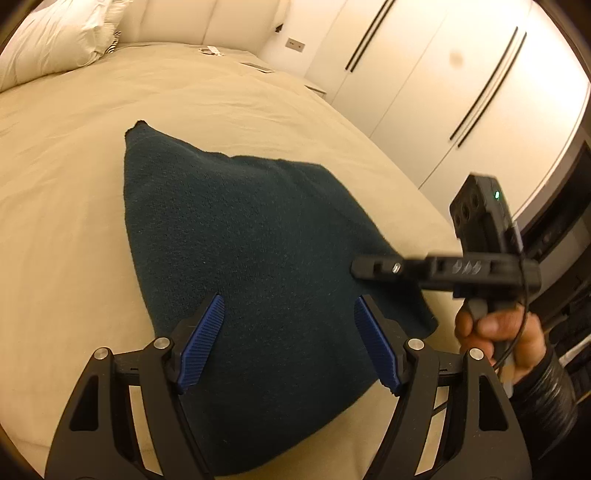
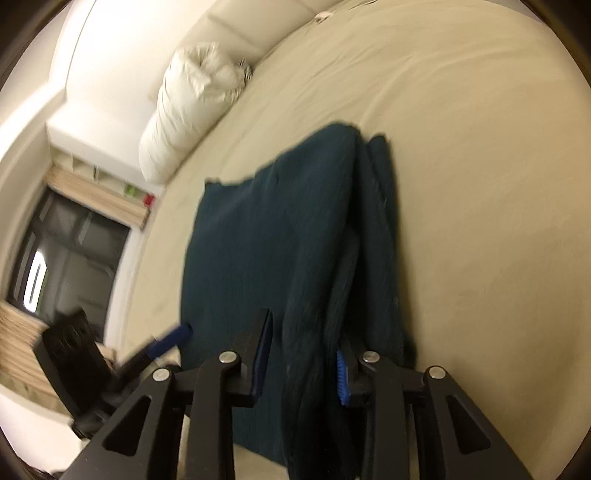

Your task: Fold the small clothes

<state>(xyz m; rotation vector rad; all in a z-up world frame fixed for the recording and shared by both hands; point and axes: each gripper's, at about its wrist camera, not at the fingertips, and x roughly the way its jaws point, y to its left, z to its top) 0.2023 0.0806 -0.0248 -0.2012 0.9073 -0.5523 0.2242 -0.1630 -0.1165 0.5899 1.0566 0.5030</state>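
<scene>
The supporting surface is a bed [image 1: 74, 155] covered by a beige sheet with light creases. A dark teal knitted cloth [image 1: 240, 251] lies directly on the sheet, near the bed's side edge; in the right wrist view its far side shows stacked folded layers [image 2: 376, 229]. White pillows [image 1: 48, 40] rest at the head end, against the padded headboard [image 1: 207, 22]. Small flat items [image 1: 212, 51] lie near the headboard; their type cannot be determined.
</scene>
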